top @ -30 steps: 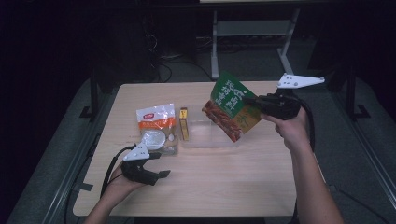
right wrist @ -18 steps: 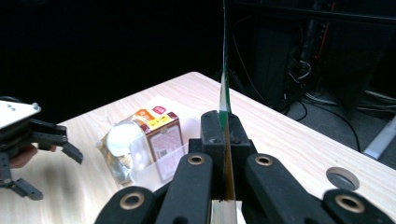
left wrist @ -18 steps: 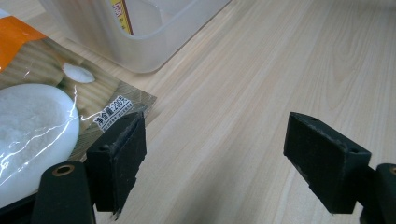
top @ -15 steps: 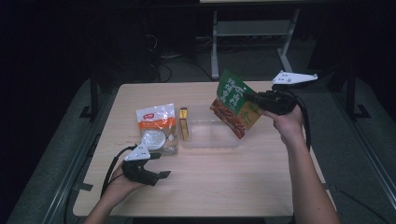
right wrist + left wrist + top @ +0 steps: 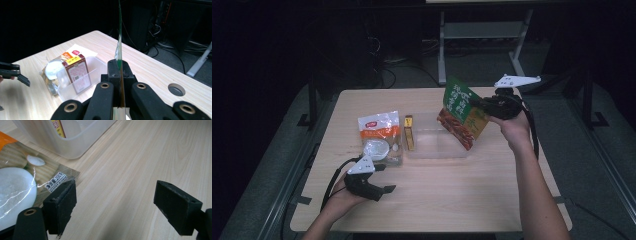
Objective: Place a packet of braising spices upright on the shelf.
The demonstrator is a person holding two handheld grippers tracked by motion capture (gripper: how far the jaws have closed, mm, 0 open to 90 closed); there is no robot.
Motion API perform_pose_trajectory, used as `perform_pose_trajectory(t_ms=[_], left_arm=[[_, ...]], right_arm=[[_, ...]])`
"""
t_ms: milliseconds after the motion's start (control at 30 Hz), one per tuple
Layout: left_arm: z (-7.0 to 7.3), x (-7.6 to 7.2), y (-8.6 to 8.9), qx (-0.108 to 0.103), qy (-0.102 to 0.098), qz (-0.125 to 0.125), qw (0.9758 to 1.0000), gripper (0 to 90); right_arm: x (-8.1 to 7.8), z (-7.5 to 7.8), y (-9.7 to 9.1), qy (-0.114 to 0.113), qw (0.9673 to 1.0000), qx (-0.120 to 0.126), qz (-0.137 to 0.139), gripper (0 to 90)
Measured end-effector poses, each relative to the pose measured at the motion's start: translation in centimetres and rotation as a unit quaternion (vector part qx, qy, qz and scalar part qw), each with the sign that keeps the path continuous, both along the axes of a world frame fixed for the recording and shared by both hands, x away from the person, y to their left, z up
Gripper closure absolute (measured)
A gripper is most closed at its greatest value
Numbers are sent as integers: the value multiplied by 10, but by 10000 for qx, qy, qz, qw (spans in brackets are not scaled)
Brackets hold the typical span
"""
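Two grippers: right gripper (image 5: 482, 104) jaws clamped on green pouch (image 5: 460, 111) edge above tub (image 5: 437, 142), left gripper (image 5: 379, 182) jaws wide over bare table (image 5: 472, 200).

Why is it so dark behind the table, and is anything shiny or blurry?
High view: the table is lit, the room behind nearly black. Left gripper view: glare streaks the white bag; the near claw pads look soft. Right gripper view: the green packet is edge-on, dark background.

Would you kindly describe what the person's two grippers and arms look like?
Both are black two-jaw grippers. The left gripper and right gripper each carry a pale grey three-cornered plate and trail a black cable. Jaw pads are blocky and matte. The forearms are bare, with no sleeves.
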State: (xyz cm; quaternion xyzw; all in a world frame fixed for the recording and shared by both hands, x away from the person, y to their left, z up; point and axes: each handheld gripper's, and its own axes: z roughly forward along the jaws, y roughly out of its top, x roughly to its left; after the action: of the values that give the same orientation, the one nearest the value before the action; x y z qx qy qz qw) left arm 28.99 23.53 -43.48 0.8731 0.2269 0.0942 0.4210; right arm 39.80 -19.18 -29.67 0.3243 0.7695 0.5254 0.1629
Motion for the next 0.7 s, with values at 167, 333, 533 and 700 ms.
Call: perform_pose_trajectory(t_ms=[167,333,533,700], left_arm=[[-1,0,-1,19,-31,-31,10000,177],[-3,-2,-3,146,-58,-75,9998,175],[-5,-2,-6,210,-21,-123,9997,174],[-7,-3,-8,266,-3,-172,9995,174]], right_arm=[[3,-4,3,47,10000,-72,38,900],[9,-15,6,186,9997,-153,48,900],[10,-17,8,190,9996,-216,66,900],[10,-17,8,195,9996,-201,46,900]])
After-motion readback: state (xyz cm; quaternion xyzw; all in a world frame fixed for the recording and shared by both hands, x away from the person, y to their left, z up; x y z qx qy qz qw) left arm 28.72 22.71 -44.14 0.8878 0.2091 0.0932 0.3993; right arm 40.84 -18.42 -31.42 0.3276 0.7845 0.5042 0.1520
